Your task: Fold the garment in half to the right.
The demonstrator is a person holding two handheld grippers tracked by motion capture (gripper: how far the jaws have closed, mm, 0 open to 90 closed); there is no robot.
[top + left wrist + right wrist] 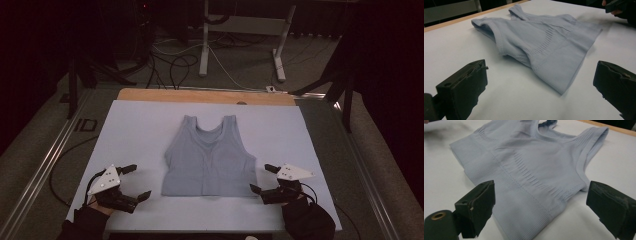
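Observation:
A pale blue sleeveless knit top (pixel 210 157) lies flat on the white table sheet (pixel 135 130), neck toward the far edge, hem toward me. My left gripper (pixel 135 181) rests open on the sheet just left of the hem's left corner, jaws apart and holding nothing. My right gripper (pixel 264 178) stands open at the hem's right corner. In the left gripper view the top (pixel 541 42) lies ahead of the spread jaws, near corner between them. In the right gripper view the hem (pixel 524 202) runs between the wide jaws.
A wooden table edge (pixel 205 96) shows beyond the sheet. Metal rails (pixel 45 165) run along both sides of the table. White table legs (pixel 204 45) and cables sit on the floor behind. Bare sheet surrounds the top on all sides.

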